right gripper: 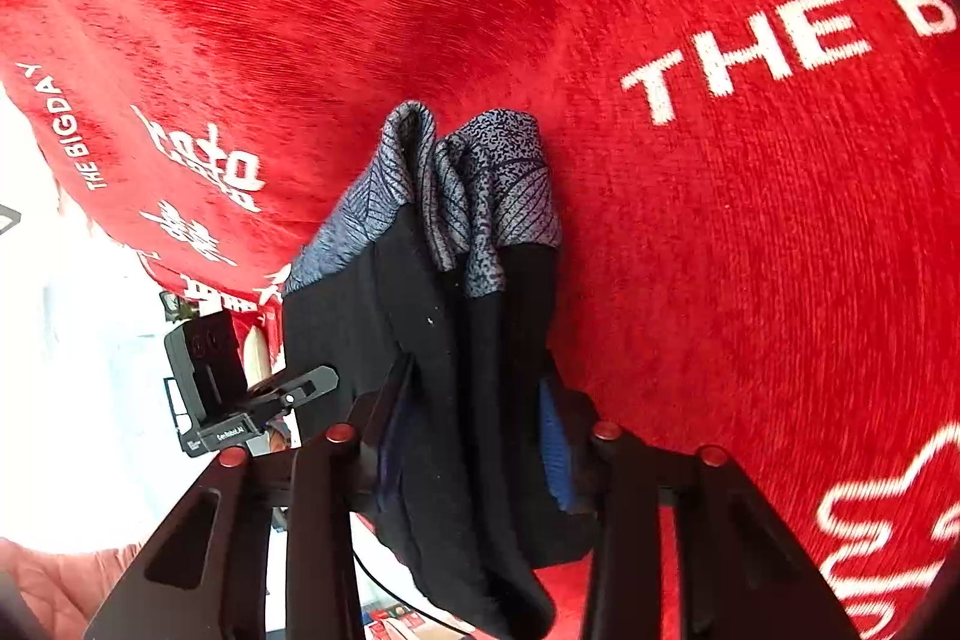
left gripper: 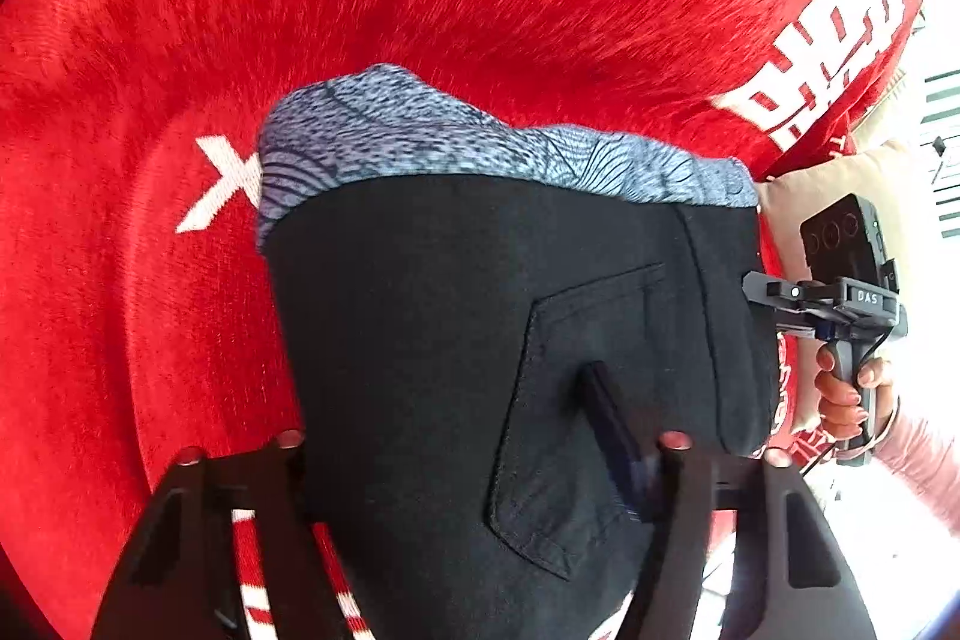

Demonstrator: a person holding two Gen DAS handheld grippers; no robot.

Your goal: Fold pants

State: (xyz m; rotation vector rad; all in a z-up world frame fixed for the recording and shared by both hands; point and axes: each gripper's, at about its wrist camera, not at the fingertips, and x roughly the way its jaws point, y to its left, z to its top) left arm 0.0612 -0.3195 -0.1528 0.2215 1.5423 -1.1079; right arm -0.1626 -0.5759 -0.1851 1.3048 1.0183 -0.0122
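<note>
Black cloth: the pants (left gripper: pixel 456 352), with a blue-grey patterned band at the far edge, hang lifted above a red blanket (left gripper: pixel 180 40) with white lettering.
Left gripper (left gripper: pixel 480 451): clenched on the near edge, back pocket just beyond its fingers.
Right gripper (right gripper: pixel 474 436): grasping bunched folds of the same edge; cloth droops below it.
Position: the pants stretch from both grippers away toward the far side, the right gripper at the cloth's right border in the left view.
Step, as I judge it: carrying the held edge over to fold.
Advice: keep both grippers level, hold the cloth taut, lower the patterned band first.
</note>
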